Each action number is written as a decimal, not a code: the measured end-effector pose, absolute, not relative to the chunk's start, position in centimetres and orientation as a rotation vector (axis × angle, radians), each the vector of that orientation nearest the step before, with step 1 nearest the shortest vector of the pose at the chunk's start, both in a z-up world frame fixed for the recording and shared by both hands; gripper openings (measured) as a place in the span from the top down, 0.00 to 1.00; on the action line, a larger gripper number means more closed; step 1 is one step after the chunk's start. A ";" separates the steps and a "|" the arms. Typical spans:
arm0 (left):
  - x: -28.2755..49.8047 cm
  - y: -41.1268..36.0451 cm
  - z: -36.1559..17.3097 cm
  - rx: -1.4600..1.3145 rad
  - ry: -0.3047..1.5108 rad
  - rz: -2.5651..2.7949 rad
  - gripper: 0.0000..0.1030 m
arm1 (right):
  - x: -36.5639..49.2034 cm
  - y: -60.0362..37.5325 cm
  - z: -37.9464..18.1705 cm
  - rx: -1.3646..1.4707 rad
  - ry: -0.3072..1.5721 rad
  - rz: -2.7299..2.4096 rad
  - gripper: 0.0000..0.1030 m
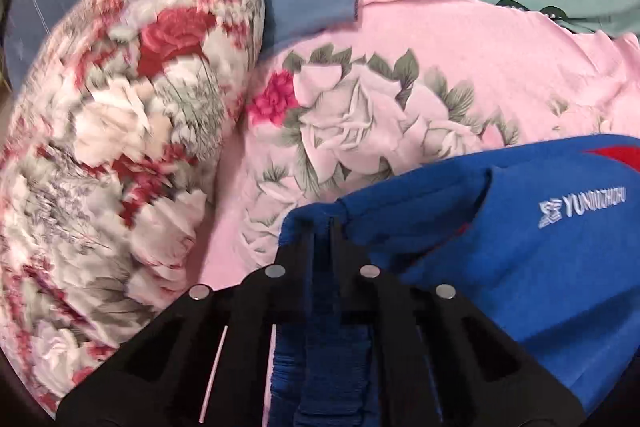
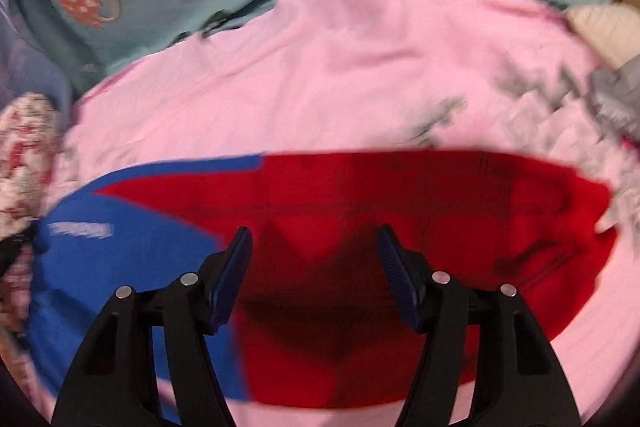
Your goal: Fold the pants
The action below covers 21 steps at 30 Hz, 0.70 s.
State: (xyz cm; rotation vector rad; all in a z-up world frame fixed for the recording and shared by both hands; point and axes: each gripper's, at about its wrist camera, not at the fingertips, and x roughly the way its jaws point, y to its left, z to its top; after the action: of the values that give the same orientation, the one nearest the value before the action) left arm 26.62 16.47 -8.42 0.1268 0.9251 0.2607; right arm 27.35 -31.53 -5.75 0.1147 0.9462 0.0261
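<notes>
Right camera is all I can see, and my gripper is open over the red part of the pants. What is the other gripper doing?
Observer: The left gripper is shut on a blue fold of the pants.
Child: Is there writing on them? It's blurry here.
Observer: Yes, white letters on the blue part read YUNDUZHIZHU.
Child: What's that flowery lump at my left edge?
Observer: A big rose-print pillow lying beside the pink sheet.
</notes>
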 end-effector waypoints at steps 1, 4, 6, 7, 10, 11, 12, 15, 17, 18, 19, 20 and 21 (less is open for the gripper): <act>26.9 16.6 -8.7 0.132 0.933 0.270 0.92 | 27.6 -32.1 -5.8 0.113 0.918 0.021 0.40; 26.8 16.5 -8.6 0.134 0.924 0.265 0.89 | 28.6 -33.9 -5.7 0.044 0.921 -0.145 0.42; 26.1 16.8 -7.5 0.090 0.916 0.227 0.84 | 28.1 -33.8 -4.1 0.075 0.912 -0.089 0.41; 25.8 16.8 -6.9 0.082 0.911 0.218 0.54 | 27.9 -33.3 -3.2 0.061 0.893 -0.049 0.41; 24.7 15.8 -4.8 0.134 0.815 0.195 0.14 | 28.3 -30.0 -1.9 -0.007 0.902 0.117 0.34; 24.6 15.4 -4.7 0.146 0.819 0.185 0.14 | 28.6 -28.6 -2.0 -0.017 0.927 0.175 0.34; 24.7 15.2 -4.7 0.139 0.836 0.172 0.14 | 28.7 -27.1 -2.1 -0.022 0.937 0.235 0.34; 25.1 14.2 -4.6 0.037 0.863 0.089 0.15 | 29.0 -22.8 -2.8 0.053 0.948 0.386 0.45; 25.6 12.5 -5.0 0.009 0.882 0.038 0.15 | 29.3 -19.5 -3.7 0.103 0.968 0.476 0.56; 25.9 11.4 -5.3 0.010 0.887 0.008 0.15 | 29.5 -17.9 -4.1 0.111 0.980 0.508 0.59; 26.0 10.5 -5.7 0.022 0.889 -0.004 0.15 | 29.4 -16.4 -4.6 0.115 0.997 0.535 0.59; 26.8 9.6 -6.7 0.075 0.910 0.028 0.15 | 29.5 -14.8 -5.2 0.111 1.019 0.564 0.59; 27.5 9.2 -7.7 0.120 0.934 0.086 0.15 | 29.7 -13.9 -5.7 0.091 1.040 0.574 0.59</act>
State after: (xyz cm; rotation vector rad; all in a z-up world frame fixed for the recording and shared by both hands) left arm 27.48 9.20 -7.67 0.1196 0.9341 0.0861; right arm 29.67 -13.87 -5.67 0.0913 1.0400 0.5740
